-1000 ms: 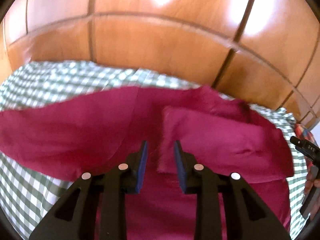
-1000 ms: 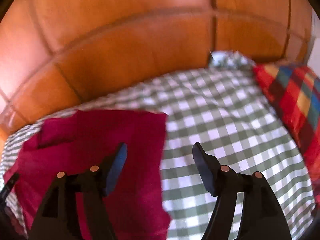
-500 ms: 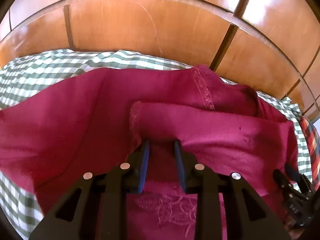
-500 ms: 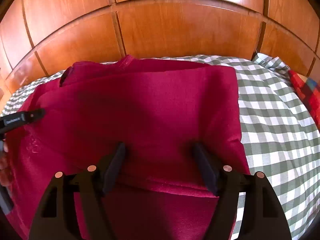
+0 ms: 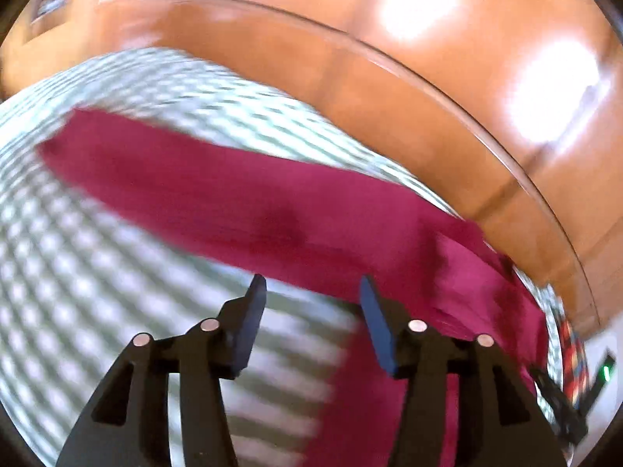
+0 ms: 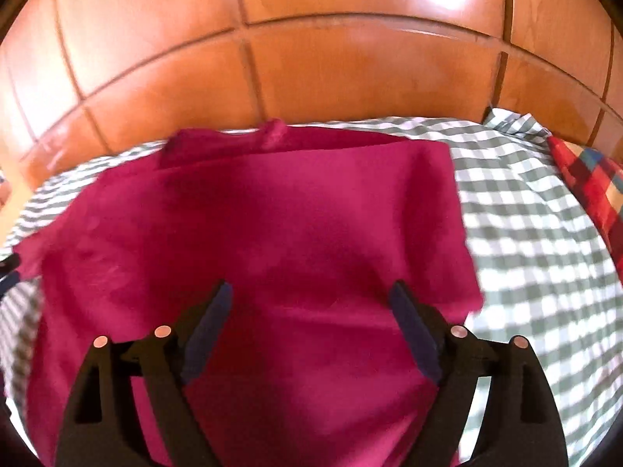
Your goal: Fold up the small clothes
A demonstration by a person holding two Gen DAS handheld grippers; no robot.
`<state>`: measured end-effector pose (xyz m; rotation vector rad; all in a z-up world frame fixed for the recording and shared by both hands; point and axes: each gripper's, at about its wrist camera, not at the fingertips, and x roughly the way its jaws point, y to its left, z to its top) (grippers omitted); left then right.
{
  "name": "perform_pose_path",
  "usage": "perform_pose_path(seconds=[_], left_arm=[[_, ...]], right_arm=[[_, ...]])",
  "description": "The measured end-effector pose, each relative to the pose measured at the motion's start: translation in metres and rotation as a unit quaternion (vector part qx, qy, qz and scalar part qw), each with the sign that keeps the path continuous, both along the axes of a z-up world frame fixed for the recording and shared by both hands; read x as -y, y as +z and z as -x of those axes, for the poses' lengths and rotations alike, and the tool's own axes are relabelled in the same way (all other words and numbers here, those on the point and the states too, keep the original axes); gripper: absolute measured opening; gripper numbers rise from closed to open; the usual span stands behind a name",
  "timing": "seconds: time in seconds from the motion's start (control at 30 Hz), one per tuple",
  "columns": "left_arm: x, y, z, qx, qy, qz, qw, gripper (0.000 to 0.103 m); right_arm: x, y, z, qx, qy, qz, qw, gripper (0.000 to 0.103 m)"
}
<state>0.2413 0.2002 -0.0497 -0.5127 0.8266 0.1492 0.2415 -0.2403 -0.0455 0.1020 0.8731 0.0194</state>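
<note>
The left gripper (image 5: 311,292) hangs with its 2 fingers spread apart and nothing between them, above the green-and-white checked bedsheet (image 5: 89,272) just at the near-left edge of the crimson garment (image 5: 241,202). That view is blurred, but the garment shows as a long band of cloth running from the left part of the bed toward the wooden headboard (image 5: 389,89) on the right.

Further right, the right gripper (image 6: 311,299) is spread wide as well, holding nothing, with the garment (image 6: 280,233) lying under and ahead of both fingers. Here the cloth is laid flat on the sheet (image 6: 525,241) with 1 layer folded over another, its far edge close to the headboard (image 6: 311,70) and its right edge straight. At the far right edge of the bed lies a red, multicoloured checked cushion (image 6: 588,183), well apart from the garment.
</note>
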Motion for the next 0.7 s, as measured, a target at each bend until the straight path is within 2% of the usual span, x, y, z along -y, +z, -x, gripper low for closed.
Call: perform_pose_path(seconds=[0.13, 0.17, 0.3, 0.5, 0.6, 0.7], left_arm=[[-0.082, -0.012, 0.021, -0.015, 0.085, 0.010, 0.9962, 0.049], [-0.106, -0.016, 0.026, -0.020, 0.115, 0.011, 0.9931, 0.049], [-0.168, -0.026, 0.032, -0.018, 0.178, 0.053, 0.9825, 0.049], [-0.225, -0.036, 0.022, -0.031, 0.223, 0.094, 0.9697, 0.049], [-0.237, -0.036, 0.014, -0.043, 0.243, 0.087, 0.9652, 0.049], [-0.249, -0.041, 0.003, -0.059, 0.257, 0.093, 0.9602, 0.044]], right_arm=[[-0.017, -0.014, 0.020, -0.019, 0.023, -0.005, 1.000, 0.082], [-0.020, -0.018, 0.023, -0.021, 0.025, -0.001, 0.999, 0.082], [-0.033, -0.032, 0.031, -0.018, 0.035, 0.042, 0.998, 0.086], [-0.039, -0.039, 0.029, -0.025, 0.039, 0.059, 0.997, 0.092], [-0.038, -0.040, 0.028, -0.025, 0.039, 0.056, 0.997, 0.093], [-0.038, -0.040, 0.028, -0.024, 0.039, 0.057, 0.997, 0.093]])
